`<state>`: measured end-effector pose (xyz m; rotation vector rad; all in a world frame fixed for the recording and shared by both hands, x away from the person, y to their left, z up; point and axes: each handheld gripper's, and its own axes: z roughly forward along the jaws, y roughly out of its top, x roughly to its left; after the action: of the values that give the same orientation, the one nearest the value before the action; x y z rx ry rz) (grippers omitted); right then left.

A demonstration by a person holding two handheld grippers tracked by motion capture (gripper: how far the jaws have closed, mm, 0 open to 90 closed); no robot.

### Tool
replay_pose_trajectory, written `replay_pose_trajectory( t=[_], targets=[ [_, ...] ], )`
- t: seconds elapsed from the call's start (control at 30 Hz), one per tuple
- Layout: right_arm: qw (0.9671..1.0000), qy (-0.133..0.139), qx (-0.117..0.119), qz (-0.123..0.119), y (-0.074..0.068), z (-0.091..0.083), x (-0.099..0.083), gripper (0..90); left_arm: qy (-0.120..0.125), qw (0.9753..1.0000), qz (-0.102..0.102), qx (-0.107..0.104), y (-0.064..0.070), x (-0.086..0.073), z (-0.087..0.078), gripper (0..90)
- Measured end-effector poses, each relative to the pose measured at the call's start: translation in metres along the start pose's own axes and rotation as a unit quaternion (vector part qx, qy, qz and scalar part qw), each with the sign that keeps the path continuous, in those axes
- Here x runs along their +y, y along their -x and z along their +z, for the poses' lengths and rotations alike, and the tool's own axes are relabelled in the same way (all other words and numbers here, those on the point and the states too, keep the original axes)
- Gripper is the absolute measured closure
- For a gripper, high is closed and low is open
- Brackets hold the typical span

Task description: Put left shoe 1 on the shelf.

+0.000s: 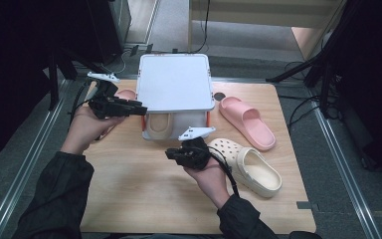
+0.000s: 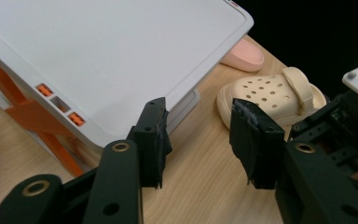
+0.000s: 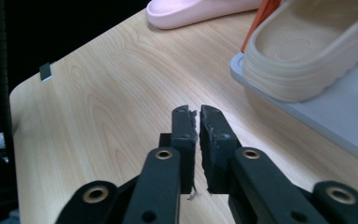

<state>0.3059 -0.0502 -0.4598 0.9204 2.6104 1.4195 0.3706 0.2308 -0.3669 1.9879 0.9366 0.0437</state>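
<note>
Shoe box station: 2 tools at the white lidded box.

My left tool (image 1: 135,109), jaws spread and empty, sits at the left edge of the smooth white lid (image 1: 175,81) of the box (image 2: 37,112), which has orange struts. My right tool (image 1: 171,154), jaws closed on nothing, hovers over the wood-grain desk (image 1: 129,189) in front of it. 1 matte cream clog (image 1: 156,124) lies inside, mostly hidden under the lid; its perforated mate (image 1: 248,164) rests right of it. No readable writing.

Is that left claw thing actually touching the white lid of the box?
Cannot tell. In the left gripper view the left gripper has open jaws, one overlapping the white lid's edge; no plain gap or contact shows. The high view is no clearer.
</note>
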Motion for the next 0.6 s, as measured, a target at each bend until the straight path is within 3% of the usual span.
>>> replay_pose_trajectory(
  t=[0.23, 0.43, 0.6],
  targets=[
    [0.9998, -0.007, 0.005, 0.016, 0.015, -0.030, -0.018, 67.7, -0.003, 0.9999, 0.010, -0.001, 0.011, -0.008, 0.006, 43.9],
    [0.9997, 0.017, -0.004, 0.016, 0.023, -0.059, -0.036, 66.0, 0.000, 0.9998, 0.017, -0.007, 0.018, -0.013, 0.011, 42.3],
    [0.9996, 0.021, -0.012, 0.016, 0.027, -0.082, -0.049, 66.1, 0.005, 0.9999, 0.016, -0.002, 0.022, -0.022, 0.015, 42.1]
  ],
)
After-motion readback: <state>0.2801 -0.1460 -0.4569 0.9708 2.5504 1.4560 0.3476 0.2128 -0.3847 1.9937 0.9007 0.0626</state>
